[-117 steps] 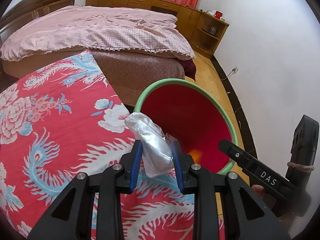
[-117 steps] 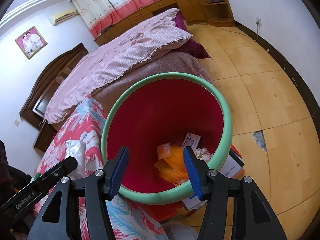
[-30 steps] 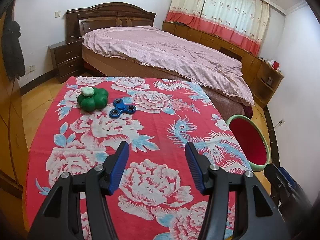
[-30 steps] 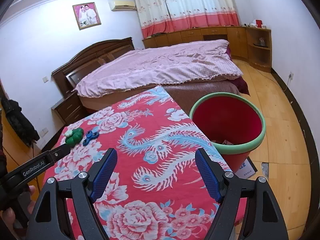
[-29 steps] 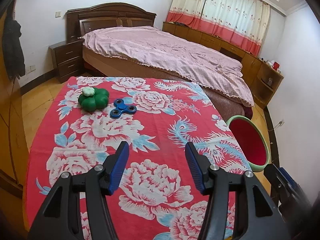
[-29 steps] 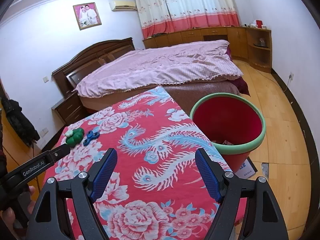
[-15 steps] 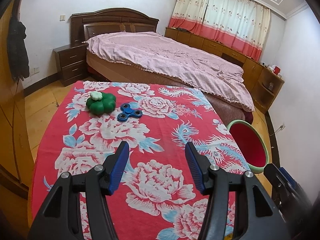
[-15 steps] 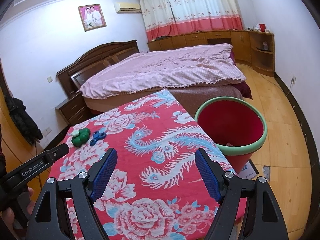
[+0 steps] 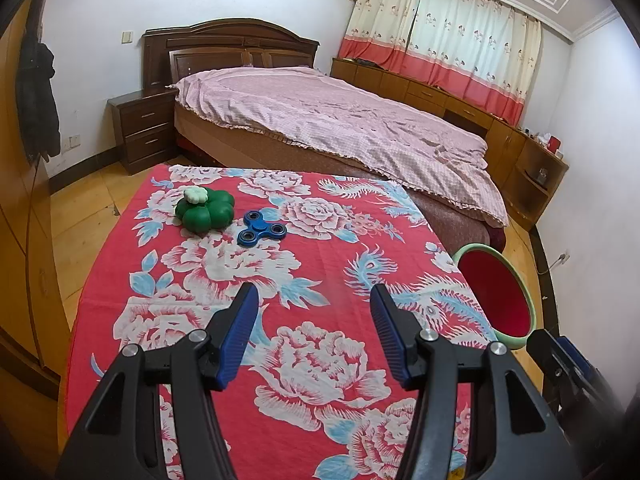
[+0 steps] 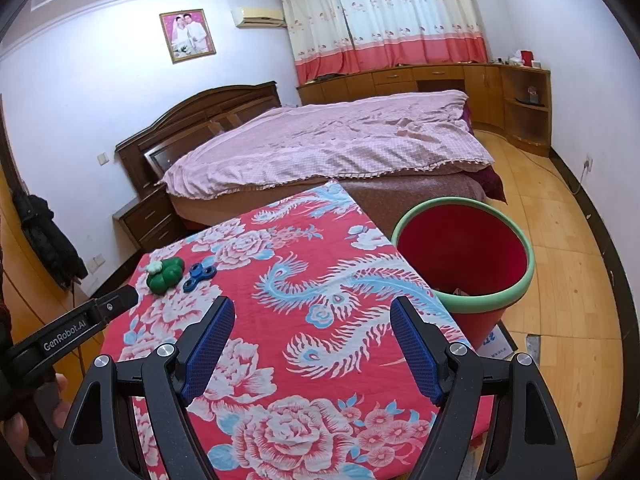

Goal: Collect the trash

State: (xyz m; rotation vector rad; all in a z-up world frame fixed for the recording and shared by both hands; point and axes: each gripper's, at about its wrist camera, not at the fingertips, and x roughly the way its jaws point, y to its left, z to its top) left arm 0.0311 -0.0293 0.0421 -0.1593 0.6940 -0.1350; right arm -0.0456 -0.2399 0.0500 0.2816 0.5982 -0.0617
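Plastic wrapper gone from left tongs (image 9: 312,332), both tongs (image 10: 312,344) now wide, empty above tablecloth (image 9: 320,248).

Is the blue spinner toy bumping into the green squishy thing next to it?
Apart. The left wrist view shows a strip of red tablecloth between the blue spinner and the green squishy toy.

green toy (image 9: 205,211), blue spinner (image 9: 262,233) — bed (image 9: 340,128)
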